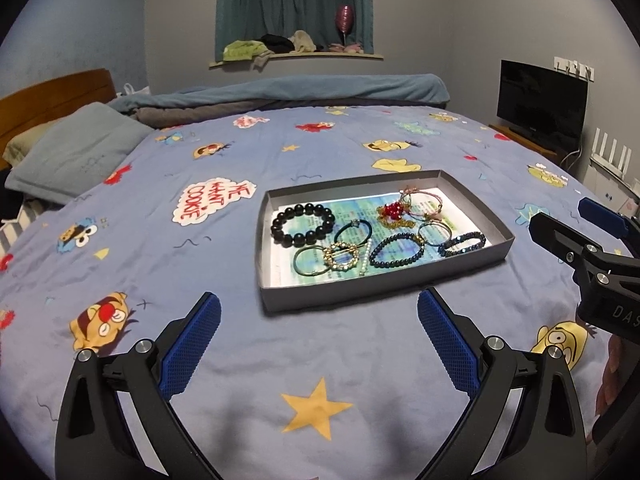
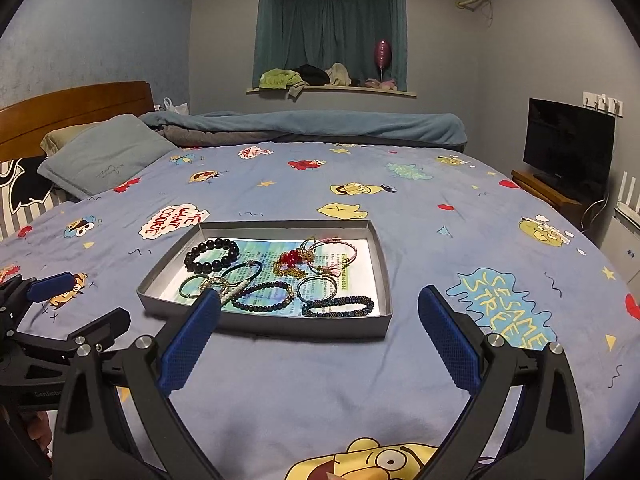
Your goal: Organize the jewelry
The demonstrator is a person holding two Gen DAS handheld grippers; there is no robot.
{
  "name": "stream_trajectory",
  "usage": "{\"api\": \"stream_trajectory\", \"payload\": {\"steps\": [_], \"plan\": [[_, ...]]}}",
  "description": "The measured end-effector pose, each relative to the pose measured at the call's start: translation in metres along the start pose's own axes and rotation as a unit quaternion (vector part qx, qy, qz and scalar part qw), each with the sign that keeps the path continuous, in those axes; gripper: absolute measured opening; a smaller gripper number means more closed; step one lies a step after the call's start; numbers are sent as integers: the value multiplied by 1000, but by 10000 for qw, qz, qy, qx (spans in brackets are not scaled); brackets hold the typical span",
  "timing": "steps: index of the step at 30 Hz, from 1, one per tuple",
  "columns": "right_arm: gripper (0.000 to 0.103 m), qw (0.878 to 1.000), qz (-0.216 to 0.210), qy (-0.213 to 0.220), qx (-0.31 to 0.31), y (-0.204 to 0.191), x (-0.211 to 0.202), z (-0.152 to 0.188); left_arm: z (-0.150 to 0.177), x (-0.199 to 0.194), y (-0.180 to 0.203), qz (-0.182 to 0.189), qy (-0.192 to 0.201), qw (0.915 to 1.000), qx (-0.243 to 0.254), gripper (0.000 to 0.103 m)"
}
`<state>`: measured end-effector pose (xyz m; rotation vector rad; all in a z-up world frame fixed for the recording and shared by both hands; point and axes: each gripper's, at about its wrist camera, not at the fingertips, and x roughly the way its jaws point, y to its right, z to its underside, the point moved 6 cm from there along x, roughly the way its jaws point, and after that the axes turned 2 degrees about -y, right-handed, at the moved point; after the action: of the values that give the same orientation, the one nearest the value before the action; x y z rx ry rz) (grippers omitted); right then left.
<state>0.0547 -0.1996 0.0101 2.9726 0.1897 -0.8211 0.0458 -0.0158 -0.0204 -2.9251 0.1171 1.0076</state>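
Lavender-blue bedsheet (image 1: 280, 360) printed with yellow stars and cartoon faces; grey tray (image 1: 384, 286) centre frame, black bead bracelet (image 1: 302, 226), red charm (image 1: 392, 210), teal curtain (image 1: 294, 0) at top.

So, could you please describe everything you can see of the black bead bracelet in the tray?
The black bead bracelet is a closed ring of large, round, glossy dark beads. It lies flat on the printed paper lining, in the far left corner of the shallow grey cardboard tray. It sits apart from the other pieces, its nearest neighbour being a dark green hair tie. Neither tool touches it.
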Motion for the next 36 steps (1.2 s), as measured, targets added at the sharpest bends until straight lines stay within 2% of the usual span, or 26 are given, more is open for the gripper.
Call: {"api": "stream_trajectory", "payload": {"steps": [36], "plan": [[97,10000,7,-41,-49,-3,1,1,1,2,-2,10,-32,10000,7,98]]}}
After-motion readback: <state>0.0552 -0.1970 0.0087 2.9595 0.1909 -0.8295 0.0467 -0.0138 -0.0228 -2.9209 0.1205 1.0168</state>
